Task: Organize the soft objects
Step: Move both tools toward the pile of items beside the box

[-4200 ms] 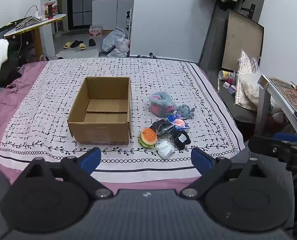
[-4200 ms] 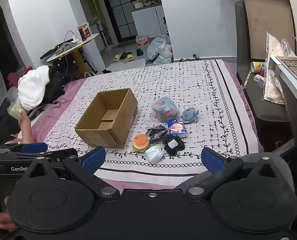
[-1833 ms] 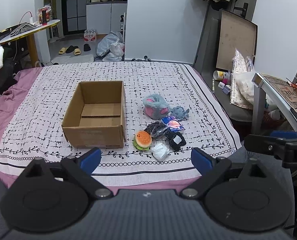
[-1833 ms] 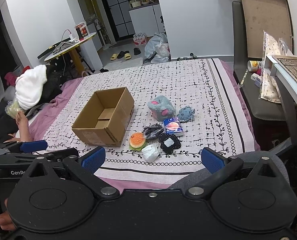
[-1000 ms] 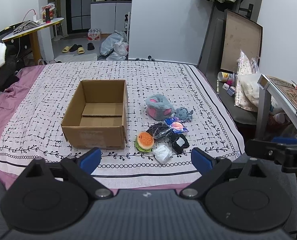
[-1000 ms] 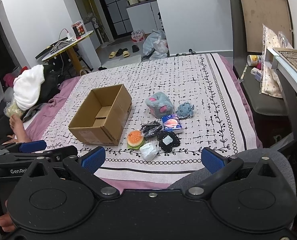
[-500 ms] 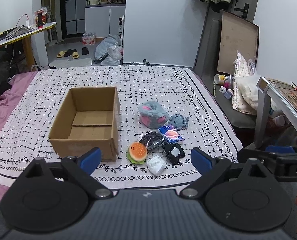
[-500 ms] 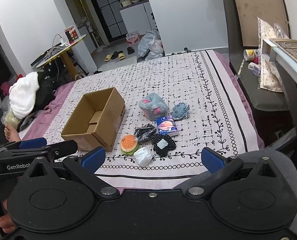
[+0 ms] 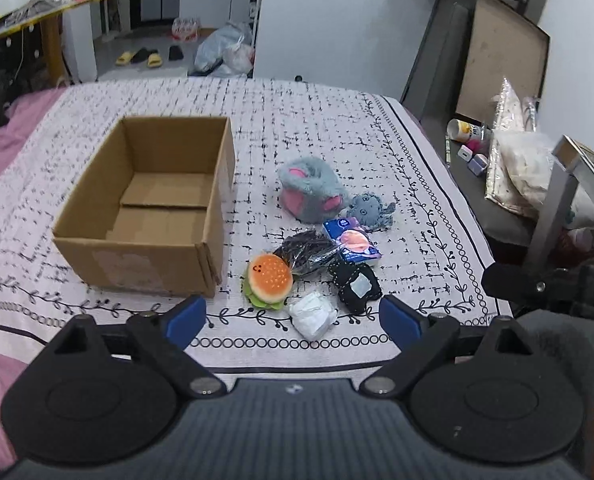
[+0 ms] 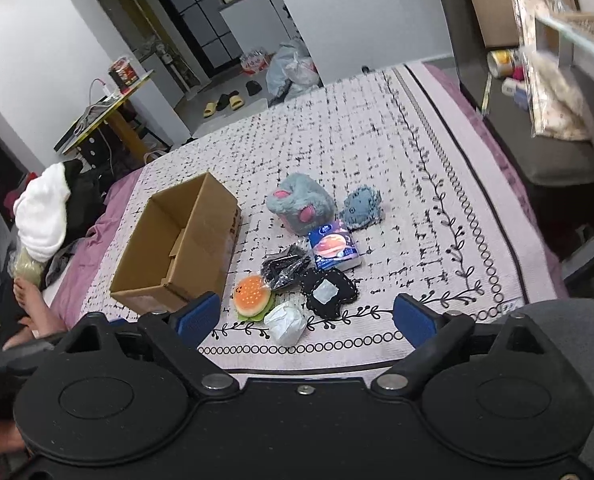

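An empty cardboard box (image 9: 145,208) (image 10: 177,252) stands open on the patterned bedspread. To its right lies a cluster of soft things: a grey-pink plush (image 9: 309,196) (image 10: 301,204), a small blue octopus (image 9: 367,210) (image 10: 361,208), a blue packet (image 9: 353,242) (image 10: 333,248), a black bag (image 9: 307,254) (image 10: 283,268), a burger toy (image 9: 269,280) (image 10: 252,296), a black pouch (image 9: 357,286) (image 10: 327,292) and a white wad (image 9: 311,316) (image 10: 285,322). My left gripper (image 9: 293,318) hangs open, empty, just short of the wad. My right gripper (image 10: 307,318) is open over the wad without touching it, its jaws closing a little.
The bedspread (image 9: 317,120) ends at a near edge just under both grippers. A grey chair (image 10: 553,160) with packets stands to the right of the bed. A person's bare foot (image 10: 33,304) rests at the left. A desk, slippers and bags lie beyond the bed.
Both grippers have come forward and down toward the toy cluster, which now looks larger and nearer. The right view has rolled, so the scene tilts.
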### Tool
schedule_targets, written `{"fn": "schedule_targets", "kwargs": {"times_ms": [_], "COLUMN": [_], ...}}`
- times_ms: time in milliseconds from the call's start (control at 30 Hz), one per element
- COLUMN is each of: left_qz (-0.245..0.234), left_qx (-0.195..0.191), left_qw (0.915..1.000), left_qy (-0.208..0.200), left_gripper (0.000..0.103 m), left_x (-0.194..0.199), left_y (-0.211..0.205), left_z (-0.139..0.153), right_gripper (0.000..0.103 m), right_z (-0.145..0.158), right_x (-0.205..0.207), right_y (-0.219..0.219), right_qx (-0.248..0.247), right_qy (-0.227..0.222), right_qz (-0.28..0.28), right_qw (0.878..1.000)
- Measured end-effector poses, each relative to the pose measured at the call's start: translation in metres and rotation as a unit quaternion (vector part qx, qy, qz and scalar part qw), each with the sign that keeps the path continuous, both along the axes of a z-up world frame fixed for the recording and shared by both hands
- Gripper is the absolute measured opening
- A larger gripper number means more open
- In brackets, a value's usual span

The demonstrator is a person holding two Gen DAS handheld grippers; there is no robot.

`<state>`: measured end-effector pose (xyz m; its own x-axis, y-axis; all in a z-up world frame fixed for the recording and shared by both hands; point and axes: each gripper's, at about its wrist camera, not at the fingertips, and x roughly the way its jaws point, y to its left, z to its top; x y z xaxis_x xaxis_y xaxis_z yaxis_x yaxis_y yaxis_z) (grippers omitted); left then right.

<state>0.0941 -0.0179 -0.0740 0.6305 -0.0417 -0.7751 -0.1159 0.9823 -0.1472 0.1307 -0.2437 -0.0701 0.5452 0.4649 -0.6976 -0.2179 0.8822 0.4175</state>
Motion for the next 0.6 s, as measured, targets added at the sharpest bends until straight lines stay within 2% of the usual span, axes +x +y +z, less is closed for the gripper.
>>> {"fn": "schedule_targets", "kwargs": {"times_ms": [67, 200, 433, 600], "left_qz": [0.003, 0.019, 0.032, 0.044], "left_qx": [-0.014, 0.0, -0.007, -0.033], "left_qw": [0.9999, 0.9998, 0.9992, 0.9979], "left_qy": [0.005, 0.009, 0.021, 0.033], "left_gripper": [0.093, 0.094, 0.095, 0.095], "left_x": [0.006, 0.015, 0.028, 0.035], "left_y": [0.002, 0.0, -0.002, -0.001], "left_z": [-0.007, -0.019, -0.043, -0.057], "right_gripper": [0.092, 0.092, 0.092, 0.092], "right_z": [-0.006, -0.015, -0.029, -0.039], "right_x": [0.007, 0.02, 0.038, 0.046], "right_y": [0.0, 0.001, 0.002, 0.008], "right_qx": [0.008, 0.011, 0.014, 0.01], "right_qy": [0.009, 0.025, 0.041, 0.051], "right_qz": [-0.002, -0.007, -0.015, -0.01], "right_qw": [1.0, 1.0, 0.999, 0.999]}}
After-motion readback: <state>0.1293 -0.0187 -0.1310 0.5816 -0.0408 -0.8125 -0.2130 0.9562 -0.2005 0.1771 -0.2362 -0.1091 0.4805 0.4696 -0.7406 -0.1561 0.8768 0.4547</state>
